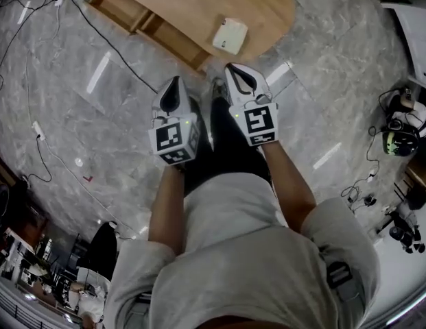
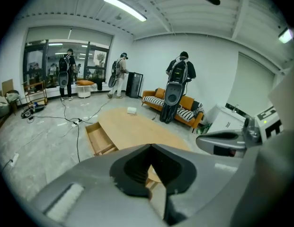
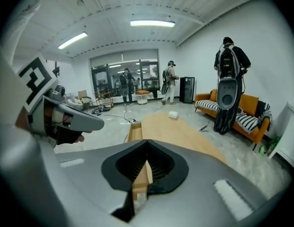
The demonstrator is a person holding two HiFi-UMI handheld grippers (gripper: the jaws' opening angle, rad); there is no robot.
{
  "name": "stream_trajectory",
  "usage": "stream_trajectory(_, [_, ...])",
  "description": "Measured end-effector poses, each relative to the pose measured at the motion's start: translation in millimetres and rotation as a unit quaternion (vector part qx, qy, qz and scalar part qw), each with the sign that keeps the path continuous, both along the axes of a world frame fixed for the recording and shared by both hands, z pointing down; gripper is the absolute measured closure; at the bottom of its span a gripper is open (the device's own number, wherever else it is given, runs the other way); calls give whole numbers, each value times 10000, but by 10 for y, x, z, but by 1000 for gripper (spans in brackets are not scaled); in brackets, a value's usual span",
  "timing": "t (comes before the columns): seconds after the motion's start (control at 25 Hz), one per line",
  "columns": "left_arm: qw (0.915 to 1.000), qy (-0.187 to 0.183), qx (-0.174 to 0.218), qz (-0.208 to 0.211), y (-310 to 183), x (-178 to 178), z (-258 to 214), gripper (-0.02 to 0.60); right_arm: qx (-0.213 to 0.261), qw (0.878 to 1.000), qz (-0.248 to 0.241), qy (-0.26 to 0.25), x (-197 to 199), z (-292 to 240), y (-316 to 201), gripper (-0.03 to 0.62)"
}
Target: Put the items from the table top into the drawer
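Left tongs [image 1: 175, 81] and right tongs [image 1: 234, 68] both pressed together, empty.
White box [image 1: 230, 36] at twelve o'clock on the desk [image 1: 199, 5] looks light and stiff; I'd pinch its opposite sides.

No legible text, label or number anywhere.

Ahead on the floor, a table [image 1: 199, 5]. On its top, near the edge, a box [image 1: 230, 36]. Out of its left side, pulled open, a drawer [image 1: 127, 9], left of the box and apart from it. This side of the table, side by side with a gap between, the left gripper [image 1: 175, 81] and the right gripper [image 1: 232, 68], the box beyond the right one. Past the table to the right, a sofa [image 2: 150, 97]; just before it, a person [image 2: 181, 74]; left of it, by the wall, a cabinet [image 2: 134, 85].
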State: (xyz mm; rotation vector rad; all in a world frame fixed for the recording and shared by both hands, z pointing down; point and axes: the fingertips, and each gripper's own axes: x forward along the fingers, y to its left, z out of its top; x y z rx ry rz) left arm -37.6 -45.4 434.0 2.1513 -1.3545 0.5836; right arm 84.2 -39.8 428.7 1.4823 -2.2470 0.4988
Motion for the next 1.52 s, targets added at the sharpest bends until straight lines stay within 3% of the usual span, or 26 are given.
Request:
stream_trajectory(0.16, [9989, -145, -159, 426, -15, 49, 322, 561, -480, 9969, 621, 43, 153, 469, -31, 586])
stream_trajectory(0.28, [9973, -276, -292, 609, 42, 16, 486, 561, -927, 9880, 1237, -42, 371, 874, -82, 582])
stream_trajectory(0.32, [9971, -283, -357, 615, 39, 15, 555, 561, -1057, 9851, 1355, -94, 421, 1008, -122, 536])
stream_trajectory(0.36, [9968, -289, -422, 620, 20, 23, 639, 561, -1169, 9826, 1436, -140, 451, 1137, -173, 478])
stream_trajectory(0.6, [9915, -373, -564, 1113, -317, 354, 1336, 561, -1543, 9690, 1928, -95, 537, 1747, -454, 465])
stream_trajectory(0.8, [9847, -419, -712, 1535, -487, 644, 1796, 561, -1968, 9520, 2345, -83, 682, 2226, -517, 386])
stream_trajectory(0.92, [9827, -462, -842, 1583, -449, 666, 1939, 561, -2234, 9425, 2484, -121, 703, 2410, -497, 358])
stream_trajectory(1.12, [9834, -273, -1044, 1457, -309, 608, 2123, 561, -2526, 9365, 2431, 106, 648, 2692, -435, 342])
stream_trajectory(1.16, [9837, -252, -1073, 1419, -287, 580, 2149, 561, -2585, 9358, 2389, 209, 635, 2755, -422, 343])
stream_trajectory(1.2, [9840, -228, -1095, 1385, -267, 563, 2168, 561, -2632, 9357, 2327, 302, 632, 2803, -412, 391])
stream_trajectory(1.24, [9843, -200, -1109, 1356, -250, 559, 2180, 561, -2645, 9371, 2250, 371, 636, 2822, -413, 523])
stream_trajectory(1.28, [9846, -175, -1117, 1331, -234, 557, 2183, 561, -2608, 9403, 2148, 414, 635, 2803, -426, 586])
stream_trajectory(1.52, [9904, -84, -1103, 826, -247, 328, 2127, 561, -2022, 9686, 1268, 694, 385, 2456, -604, 588])
